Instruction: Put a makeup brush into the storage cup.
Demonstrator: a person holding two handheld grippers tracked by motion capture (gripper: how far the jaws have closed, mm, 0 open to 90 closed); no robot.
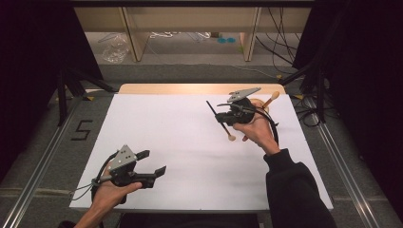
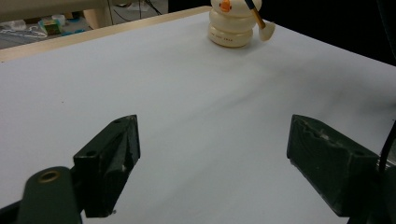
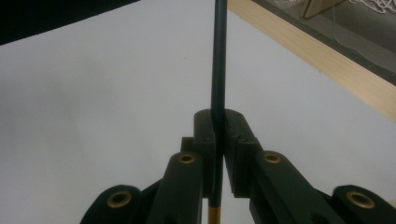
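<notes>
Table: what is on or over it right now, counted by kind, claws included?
Brushes: 2, one clamped in the right claw, one leaning at the holder
Cream duck-shaped holder: 1
Claws: 2, the left claw open with nothing between its jaws
Total: 5

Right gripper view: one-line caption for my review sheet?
Right gripper shut on a dark thin brush handle, above the white table.

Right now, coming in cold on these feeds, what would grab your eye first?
The right gripper, near the table's far right, with its jaws shut on a thin dark brush; the brush slants, pale tip toward the person. Just behind it stands a cream stacked holder with another brush leaning at it. The left gripper sits at the near left over the bare white table, jaws wide open and empty.
</notes>
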